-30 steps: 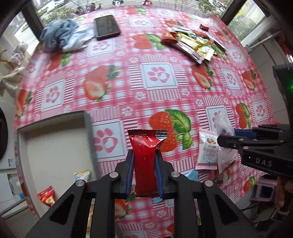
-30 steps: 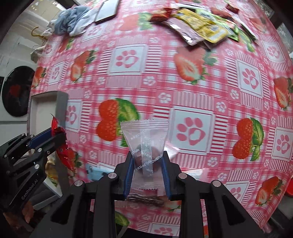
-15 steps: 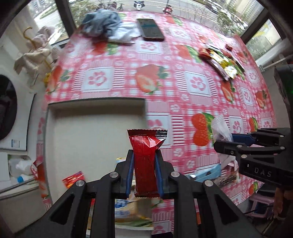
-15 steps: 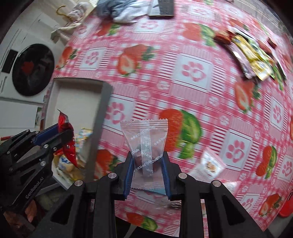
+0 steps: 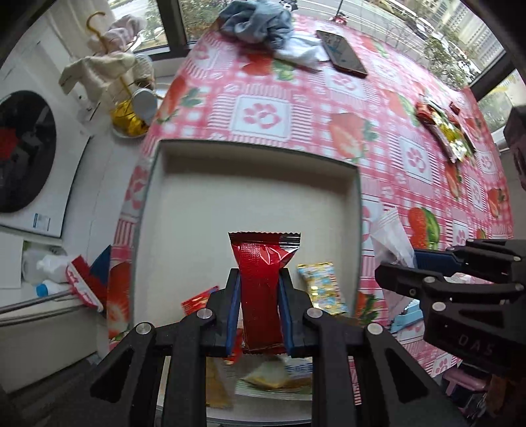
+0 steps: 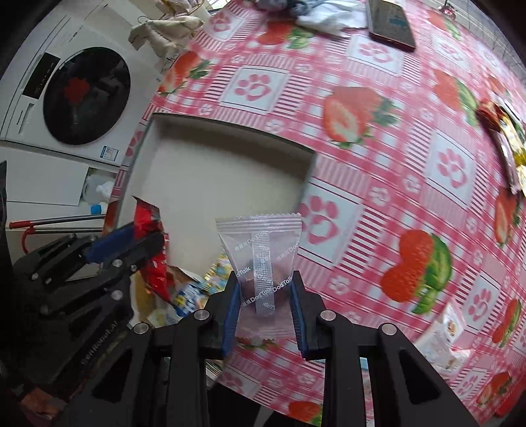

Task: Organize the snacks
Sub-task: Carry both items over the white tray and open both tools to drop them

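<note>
My left gripper (image 5: pixel 259 289) is shut on a red snack packet (image 5: pixel 261 282) and hangs over the shallow grey box (image 5: pixel 253 149), whose floor holds several snack packets near its front, among them a gold-and-blue one (image 5: pixel 320 289). My right gripper (image 6: pixel 264 295) is shut on a clear DadTalk packet (image 6: pixel 261 262) with a dark sweet inside, above the box's right edge (image 6: pixel 305 184). From the left wrist view the right gripper (image 5: pixel 394 262) shows at the right; from the right wrist view the left gripper (image 6: pixel 141 239) with its red packet (image 6: pixel 154 262) shows at the left.
A pile of loose snacks (image 5: pixel 443 124) lies far right on the strawberry tablecloth (image 5: pixel 296 108). A phone (image 5: pixel 342 56) and crumpled cloths (image 5: pixel 259 24) sit at the far edge. A white packet (image 6: pixel 450 328) lies near the right. A washing machine (image 6: pixel 75 95) stands left of the table.
Both grippers have swept left across the table with their packets; the box has come from the left of the view to directly under the left gripper. Neither grip has changed.
</note>
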The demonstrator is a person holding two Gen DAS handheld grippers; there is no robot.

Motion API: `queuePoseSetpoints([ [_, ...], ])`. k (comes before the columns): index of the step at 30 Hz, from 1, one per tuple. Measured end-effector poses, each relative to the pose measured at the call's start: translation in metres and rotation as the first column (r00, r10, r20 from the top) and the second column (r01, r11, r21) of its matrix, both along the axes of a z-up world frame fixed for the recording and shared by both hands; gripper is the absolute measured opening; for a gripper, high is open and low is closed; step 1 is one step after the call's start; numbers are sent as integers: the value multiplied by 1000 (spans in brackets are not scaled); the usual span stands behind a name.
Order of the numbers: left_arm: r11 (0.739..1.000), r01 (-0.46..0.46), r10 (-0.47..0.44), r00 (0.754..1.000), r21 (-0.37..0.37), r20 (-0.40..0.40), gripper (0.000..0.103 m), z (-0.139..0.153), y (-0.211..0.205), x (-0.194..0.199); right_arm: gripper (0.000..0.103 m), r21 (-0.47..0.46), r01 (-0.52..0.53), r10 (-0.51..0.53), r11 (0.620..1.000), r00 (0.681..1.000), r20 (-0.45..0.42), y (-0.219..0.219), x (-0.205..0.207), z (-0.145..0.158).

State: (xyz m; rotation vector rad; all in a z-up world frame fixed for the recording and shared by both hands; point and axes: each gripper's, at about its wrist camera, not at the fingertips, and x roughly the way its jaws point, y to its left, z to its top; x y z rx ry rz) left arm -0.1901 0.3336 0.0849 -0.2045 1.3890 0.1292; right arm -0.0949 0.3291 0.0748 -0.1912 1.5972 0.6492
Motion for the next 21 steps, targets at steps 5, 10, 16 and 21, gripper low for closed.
queuePoseSetpoints([
  [5, 1000, -15, 15, 1000, 6, -19, 24, -6, 10, -3, 30, 10, -3, 4, 1000, 1000, -16, 21, 2, -4],
  [10, 1000, -20, 20, 999, 11, -36, 24, -13, 14, -5, 30, 6, -19, 19, 1000, 1000, -24, 34, 2, -8],
  [16, 1000, -17, 18, 998, 24, -56, 34, -19, 15, -4, 31, 12, -21, 21, 1000, 998, -51, 38, 4, -16],
  [21, 998, -17, 19, 1000, 68, -25, 79, -13, 12, -7, 84, -5, 3, -3, 1000, 998, -55, 28, 4, -19],
])
